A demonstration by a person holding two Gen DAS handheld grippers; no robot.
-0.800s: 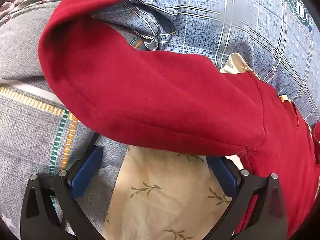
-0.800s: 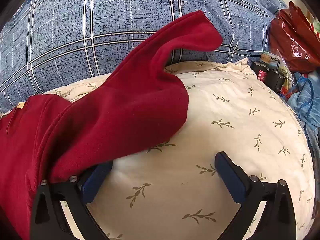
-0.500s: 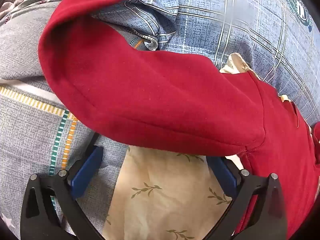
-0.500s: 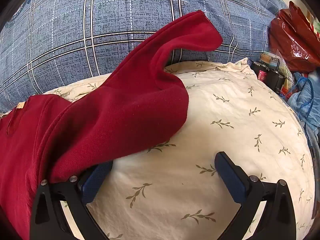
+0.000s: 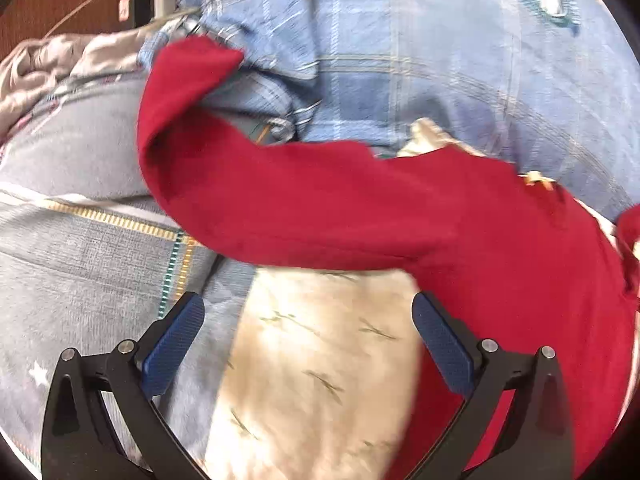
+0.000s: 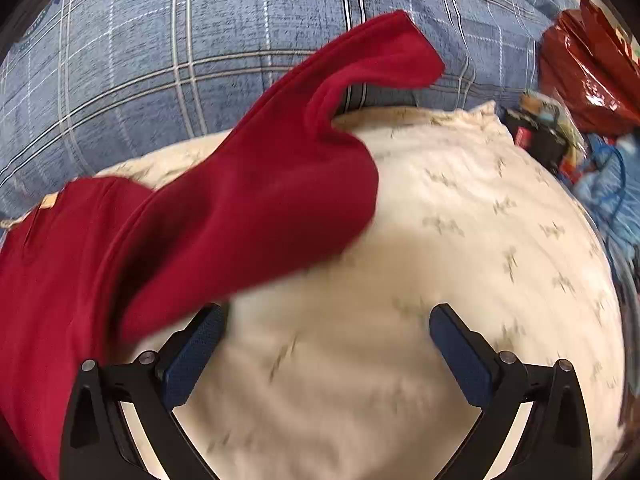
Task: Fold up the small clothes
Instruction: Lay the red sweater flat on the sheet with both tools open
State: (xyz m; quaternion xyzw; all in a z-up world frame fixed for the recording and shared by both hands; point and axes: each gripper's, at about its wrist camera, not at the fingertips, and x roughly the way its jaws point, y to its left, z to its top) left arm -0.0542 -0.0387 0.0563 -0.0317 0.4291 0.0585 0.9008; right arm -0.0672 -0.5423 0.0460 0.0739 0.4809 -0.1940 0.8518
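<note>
A small red fleece top (image 5: pixel 400 216) lies spread on a cream leaf-print pillow (image 5: pixel 320 360). One sleeve runs to the far left onto the blue plaid bedding (image 5: pixel 440 60). My left gripper (image 5: pixel 308 320) is open and empty, just short of that sleeve's lower edge. In the right wrist view the other sleeve (image 6: pixel 280 184) lies across the pillow (image 6: pixel 440 280) with its cuff raised against the plaid. My right gripper (image 6: pixel 326 324) is open and empty; its left finger (image 6: pixel 196 356) sits at the sleeve's lower edge.
A grey quilt with a yellow and green stripe (image 5: pixel 100 248) lies left of the pillow. A socket with plugs and a cable (image 5: pixel 148 0) is at the far left. A red bag (image 6: pixel 588 64), a black box (image 6: pixel 536 136) and blue items (image 6: pixel 612 184) crowd the right.
Both grippers have pulled back and up from the red top, which sits farther from the fingers. The left view now takes in the wall socket. Both stay open.
</note>
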